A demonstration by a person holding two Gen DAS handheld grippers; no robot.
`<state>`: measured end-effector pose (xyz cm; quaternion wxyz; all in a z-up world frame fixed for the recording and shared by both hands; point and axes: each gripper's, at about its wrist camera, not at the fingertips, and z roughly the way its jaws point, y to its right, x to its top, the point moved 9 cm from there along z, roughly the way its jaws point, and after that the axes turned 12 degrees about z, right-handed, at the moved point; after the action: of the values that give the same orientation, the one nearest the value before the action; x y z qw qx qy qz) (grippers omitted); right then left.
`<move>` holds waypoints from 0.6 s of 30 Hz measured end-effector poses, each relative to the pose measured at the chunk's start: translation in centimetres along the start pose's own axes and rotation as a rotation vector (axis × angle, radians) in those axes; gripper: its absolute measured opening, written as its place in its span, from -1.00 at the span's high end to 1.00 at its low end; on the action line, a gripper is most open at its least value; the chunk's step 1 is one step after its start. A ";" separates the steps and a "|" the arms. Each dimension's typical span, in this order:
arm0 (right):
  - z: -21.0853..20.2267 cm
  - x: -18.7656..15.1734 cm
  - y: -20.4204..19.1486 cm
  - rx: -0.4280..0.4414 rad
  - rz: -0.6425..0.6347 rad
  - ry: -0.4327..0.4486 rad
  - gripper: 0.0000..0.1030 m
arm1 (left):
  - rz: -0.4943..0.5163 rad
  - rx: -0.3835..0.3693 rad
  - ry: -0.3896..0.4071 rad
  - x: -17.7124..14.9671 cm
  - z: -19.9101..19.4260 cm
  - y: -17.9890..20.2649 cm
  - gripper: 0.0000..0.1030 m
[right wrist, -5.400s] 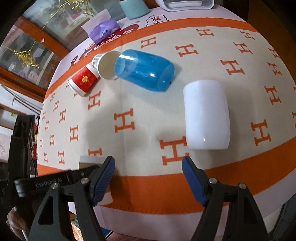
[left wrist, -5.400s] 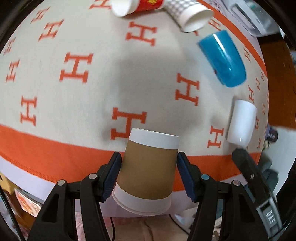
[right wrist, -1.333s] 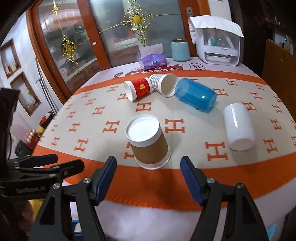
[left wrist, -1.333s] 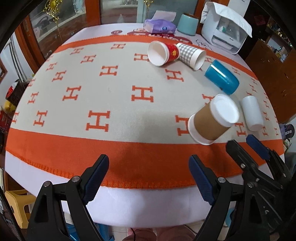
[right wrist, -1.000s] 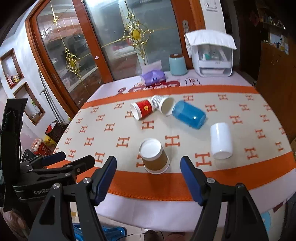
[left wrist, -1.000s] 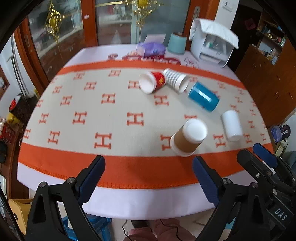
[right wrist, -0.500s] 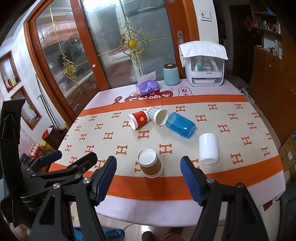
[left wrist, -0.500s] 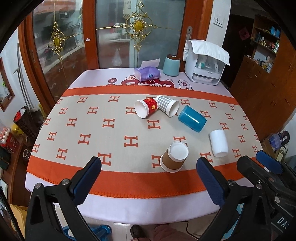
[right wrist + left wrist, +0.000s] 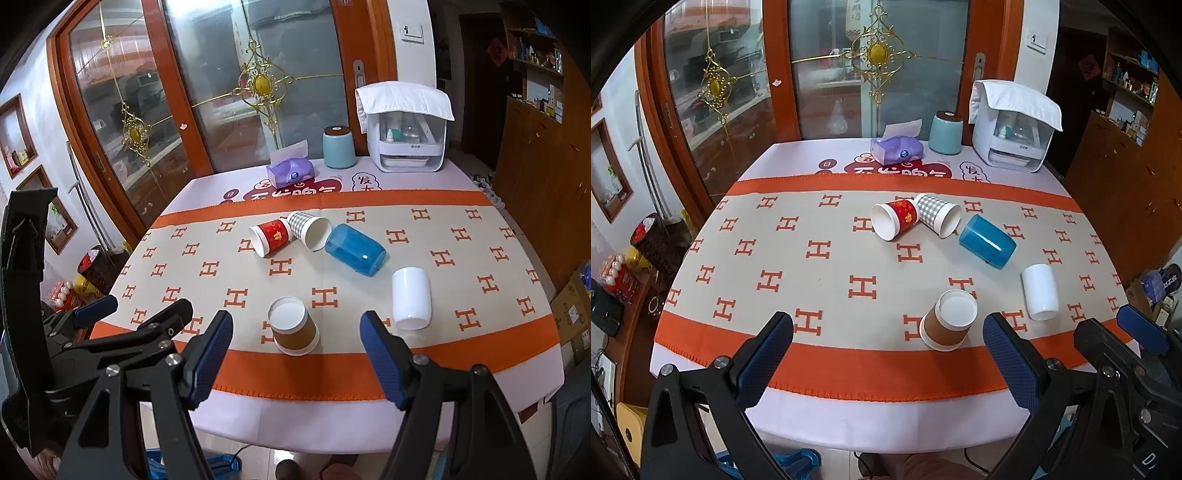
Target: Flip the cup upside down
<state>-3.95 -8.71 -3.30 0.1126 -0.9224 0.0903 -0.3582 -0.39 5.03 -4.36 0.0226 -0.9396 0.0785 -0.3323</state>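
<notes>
Left wrist view: my left gripper [image 9: 888, 356] is off the counter [image 9: 886, 398], back past its near edge, fingers [image 9: 764, 360] spread wide with nothing between them. Brown paper cup [image 9: 947, 325] stands mouth-down near the front orange band of the cloth [image 9: 757, 258], white base facing up, rim flat on the cloth as far as I can tell. Looks like the flip is done for this cup. It sits clear of my fingers, not touched by anything. Four other cups lie on their sides further back: red cup [image 9: 894, 220] touching the checked cup [image 9: 938, 218], blue cup [image 9: 987, 241] just beside those, white cup [image 9: 1039, 291] to the right of the brown one. My right gripper [image 9: 1123, 354] shows at the lower right edge, also off the counter.

Right wrist view: right gripper [image 9: 296, 356] hangs in front of the counter [image 9: 314, 424], fingers [image 9: 380, 360] apart, empty. Brown paper cup [image 9: 293, 325] reads the same here, inverted, wider end down, standing alone on the cloth [image 9: 480, 295] near the front band. White cup [image 9: 411, 297] on its side to its right, blue cup [image 9: 355, 249], checked cup [image 9: 310, 228] and red cup [image 9: 270, 235] grouped behind. Left gripper [image 9: 129, 325] visible at left, apart too.

My read: task for the brown cup is complete, both grippers clear. If the lying cups count too, those are left; task line says one cup only, so I can't tell.
</notes>
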 end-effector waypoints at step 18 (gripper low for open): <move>0.7 -0.1 0.0 0.004 0.001 -0.019 -0.40 | 0.004 0.021 -0.024 0.0 0.9 -0.4 -0.97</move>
<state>-3.54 -8.56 -3.84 0.1155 -0.9256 0.0889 -0.3494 0.18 5.45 -5.03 0.0338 -0.9430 0.0765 -0.3220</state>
